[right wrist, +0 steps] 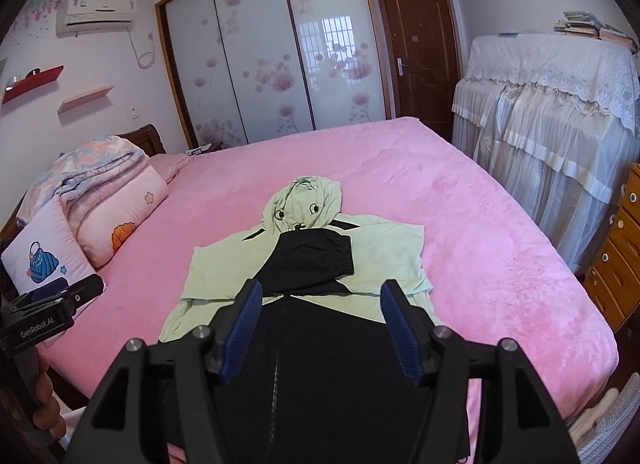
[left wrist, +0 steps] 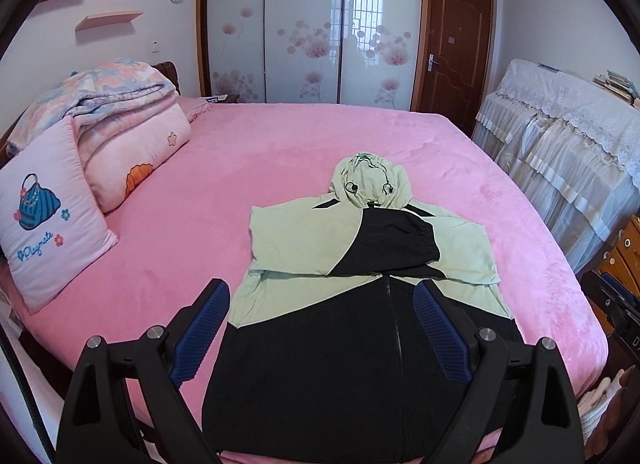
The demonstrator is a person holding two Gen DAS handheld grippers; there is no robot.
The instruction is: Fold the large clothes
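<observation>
A light green and black hooded jacket (left wrist: 320, 336) lies flat on the pink bed (left wrist: 280, 151), hood away from me, both sleeves folded across the chest. It also shows in the right wrist view (right wrist: 312, 344). My left gripper (left wrist: 322, 292) is open and empty, held above the jacket's lower half near the hem. My right gripper (right wrist: 320, 296) is open and empty, also above the black lower part. The left gripper shows at the left edge of the right wrist view (right wrist: 56, 296).
A pink cushion (left wrist: 44, 223) and folded quilts (left wrist: 120, 119) lie at the bed's left. A lace-covered cabinet (right wrist: 552, 111) and a wooden drawer unit (right wrist: 616, 252) stand to the right. Wardrobe doors (left wrist: 312, 23) are behind the bed.
</observation>
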